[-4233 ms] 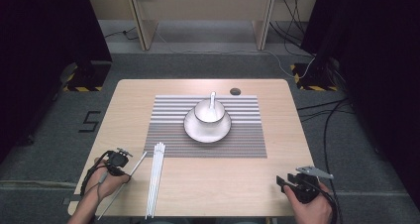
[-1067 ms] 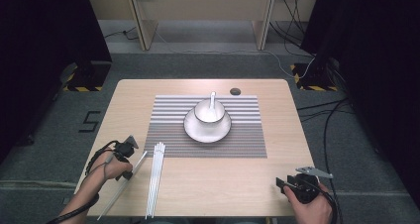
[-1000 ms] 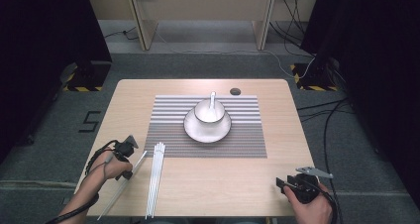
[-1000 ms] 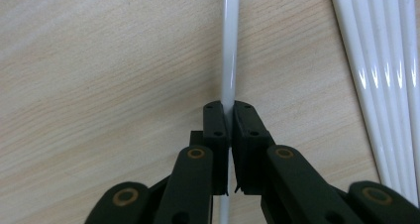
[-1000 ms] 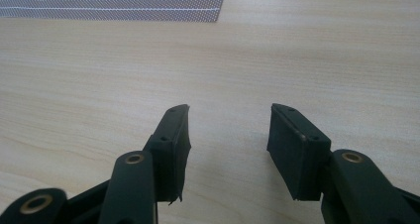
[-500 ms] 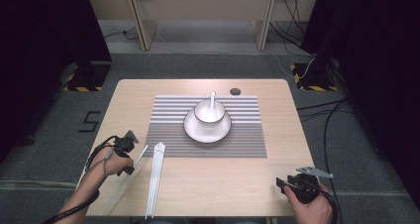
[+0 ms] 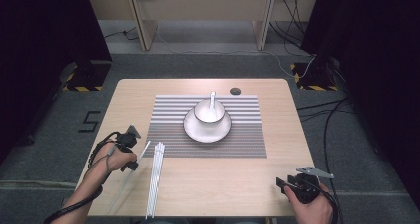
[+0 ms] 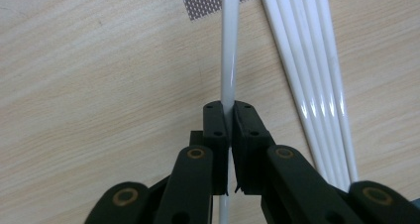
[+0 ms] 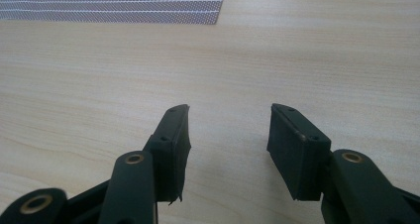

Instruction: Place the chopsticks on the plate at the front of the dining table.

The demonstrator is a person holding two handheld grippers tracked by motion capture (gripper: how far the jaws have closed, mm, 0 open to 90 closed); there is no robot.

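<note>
Hiding straw (image 8: 229, 45) middle: left hand-held gripper (image 8: 230, 116)

In the left gripper view, the white rod (image 8: 229, 45) clamped in the left hand-held gripper (image 8: 230, 110) runs off the top edge, and its lower stretch is hidden behind the closed jaws. The bundle of white rods (image 8: 311, 70) beside it is cut off at the top edge and covered below by the gripper's linkage. In the high view, the bundle's near ends (image 7: 150, 211) reach the bench (image 7: 223, 184) edge, too thin to count apart. The right hand-held gripper (image 7: 289, 184) is partly covered by the person's hand (image 7: 312, 209), itself cut off by the bottom edge. The small dark round thing (image 7: 235, 91) near the bench's far edge is too small to identify.
</note>
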